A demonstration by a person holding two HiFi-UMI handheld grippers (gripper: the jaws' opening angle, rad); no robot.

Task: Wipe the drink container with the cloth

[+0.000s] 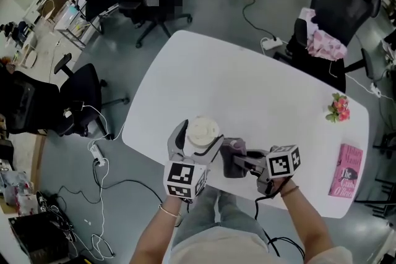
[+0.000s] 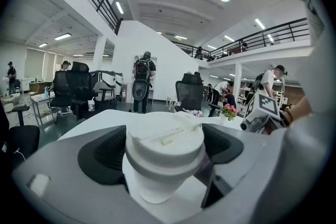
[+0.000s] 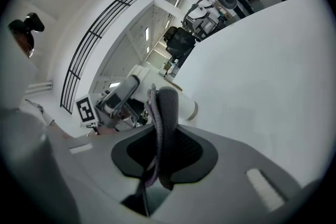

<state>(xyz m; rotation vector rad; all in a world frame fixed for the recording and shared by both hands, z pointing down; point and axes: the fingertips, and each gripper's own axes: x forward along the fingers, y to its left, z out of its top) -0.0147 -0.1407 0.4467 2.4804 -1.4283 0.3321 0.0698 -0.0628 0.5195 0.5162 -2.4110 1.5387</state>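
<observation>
A white lidded cup (image 1: 202, 132) stands near the front edge of the white table (image 1: 260, 89). My left gripper (image 1: 197, 140) is shut on the cup, its jaws pressing both sides; the cup (image 2: 164, 157) fills the left gripper view. My right gripper (image 1: 230, 161) is shut on a folded grey-purple cloth (image 1: 234, 149), which sits right beside the cup's right side. In the right gripper view the cloth (image 3: 165, 128) stands upright between the jaws, with the cup (image 3: 181, 104) just behind it. Whether cloth and cup touch I cannot tell.
A pink book (image 1: 348, 170) lies at the table's right front. A small pink flower bunch (image 1: 338, 108) sits near the right edge. Black office chairs (image 1: 337, 3) and floor cables (image 1: 105, 176) surround the table. People stand at the far side of the room.
</observation>
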